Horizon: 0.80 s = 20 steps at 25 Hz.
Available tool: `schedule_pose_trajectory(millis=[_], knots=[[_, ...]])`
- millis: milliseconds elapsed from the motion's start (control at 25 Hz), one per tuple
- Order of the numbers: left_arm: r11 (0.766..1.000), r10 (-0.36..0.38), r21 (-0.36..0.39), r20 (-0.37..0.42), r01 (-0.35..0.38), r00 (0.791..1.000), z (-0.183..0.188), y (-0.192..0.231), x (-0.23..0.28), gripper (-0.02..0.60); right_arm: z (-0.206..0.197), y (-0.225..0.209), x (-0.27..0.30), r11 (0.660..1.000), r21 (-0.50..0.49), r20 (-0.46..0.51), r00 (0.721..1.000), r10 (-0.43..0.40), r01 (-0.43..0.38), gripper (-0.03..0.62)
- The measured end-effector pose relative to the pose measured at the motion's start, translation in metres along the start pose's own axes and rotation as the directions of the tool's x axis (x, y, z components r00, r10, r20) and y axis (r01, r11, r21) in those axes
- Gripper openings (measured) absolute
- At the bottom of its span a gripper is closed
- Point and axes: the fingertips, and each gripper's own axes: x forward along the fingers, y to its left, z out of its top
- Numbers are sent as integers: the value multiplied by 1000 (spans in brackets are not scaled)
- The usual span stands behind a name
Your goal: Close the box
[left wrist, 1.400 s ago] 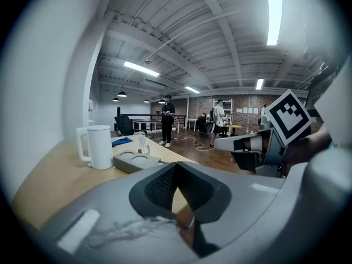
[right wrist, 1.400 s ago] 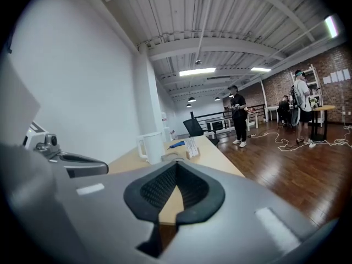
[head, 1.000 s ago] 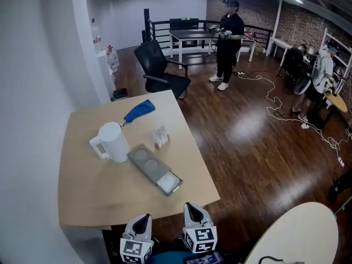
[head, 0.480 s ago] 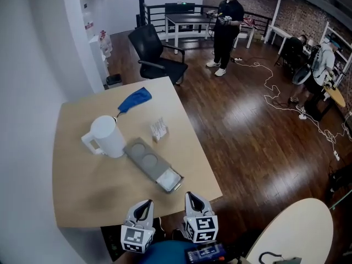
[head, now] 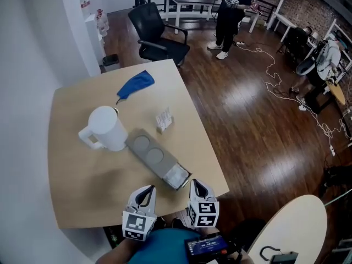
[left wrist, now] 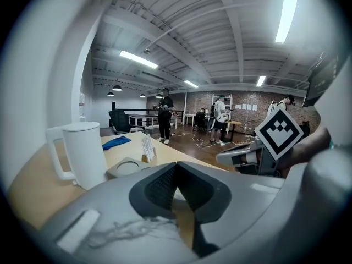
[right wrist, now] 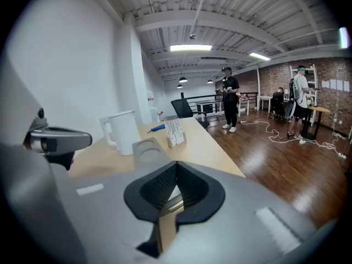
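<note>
A long grey box (head: 155, 158) lies slantwise on the wooden table (head: 82, 186). Its lid has two round recesses, and its near end (head: 177, 176) stands pulled out, showing a pale inside. The box also shows low in the left gripper view (left wrist: 125, 168) and in the right gripper view (right wrist: 145, 147). My left gripper (head: 146, 191) hovers over the table's front edge, just left of that open end, jaws together and empty. On the other side of that end, my right gripper (head: 196, 185) is likewise shut and empty.
A white jug (head: 106, 128) stands against the box's far left side. A small card stand (head: 163, 119) and a blue cloth (head: 135, 84) lie further back. Behind the table are a black chair (head: 154, 34), a standing person (head: 230, 12) and floor cables.
Both grippers have moved forward, from below the table's front edge up to the box's open near end. The view has tilted down, closer over the table.
</note>
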Motion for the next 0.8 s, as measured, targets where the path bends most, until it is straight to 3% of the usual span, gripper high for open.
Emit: schedule_pose_trajectory(millis=[440,800], knots=[[993,-120,-16,-20,119,993,-11,26,28,-14,-28,-3,25,992,36,-127,985,-117,122,-6],[994,-111,-30,-123,108,986,-44,30,49,-14,-80,-8,43,994,48,-308,948,-77,96,-6]])
